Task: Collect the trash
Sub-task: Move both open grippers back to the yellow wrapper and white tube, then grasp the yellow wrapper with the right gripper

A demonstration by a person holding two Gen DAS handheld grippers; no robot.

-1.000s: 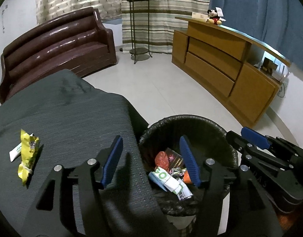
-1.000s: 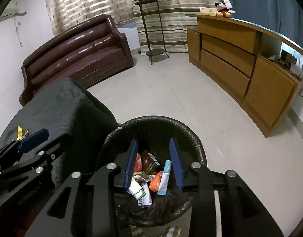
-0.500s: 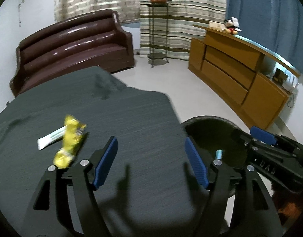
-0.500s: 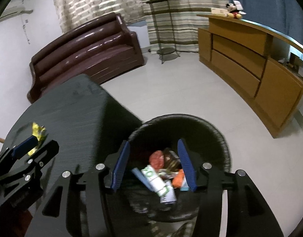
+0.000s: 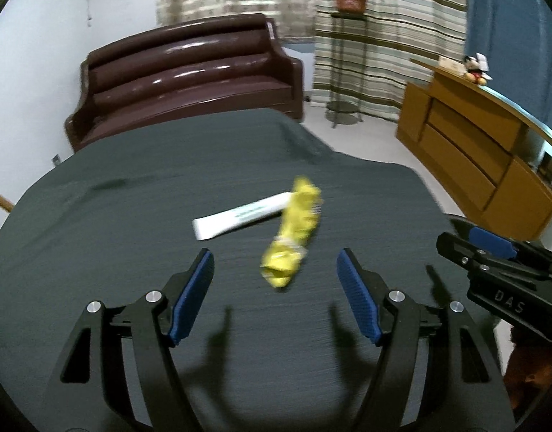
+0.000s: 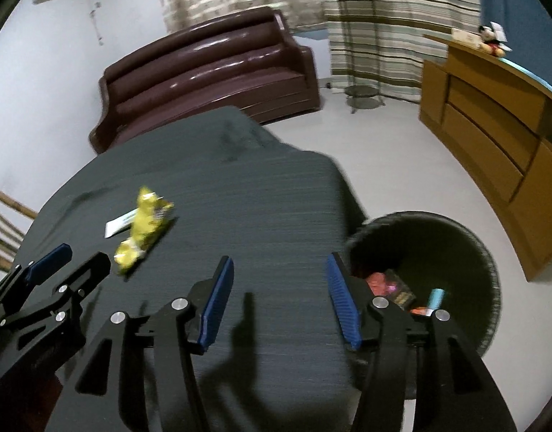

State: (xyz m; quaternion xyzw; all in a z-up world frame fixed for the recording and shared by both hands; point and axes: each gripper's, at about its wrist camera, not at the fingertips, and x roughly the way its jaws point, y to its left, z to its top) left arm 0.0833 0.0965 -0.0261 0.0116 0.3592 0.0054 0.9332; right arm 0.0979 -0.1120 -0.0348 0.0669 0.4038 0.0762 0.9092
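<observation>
A crumpled yellow wrapper (image 5: 294,230) lies on the dark grey table cloth (image 5: 132,216), partly over a white paper sachet (image 5: 240,216). My left gripper (image 5: 274,270) is open and empty, with the near end of the wrapper between its fingertips. My right gripper (image 6: 279,280) is open and empty above the table's right edge. The wrapper (image 6: 143,230) and sachet (image 6: 117,224) show to its left. The black trash bin (image 6: 456,241) stands on the floor right of the table with several pieces of trash in it.
A brown sofa (image 5: 189,82) stands behind the table. A wooden counter (image 5: 492,151) runs along the right wall. A plant stand (image 5: 348,54) is by the striped curtains. White tiled floor (image 6: 402,144) lies between table, sofa and counter.
Both grippers have swung left from over the bin to over the table. The left gripper has come up to the yellow wrapper. The right gripper has opened wider.
</observation>
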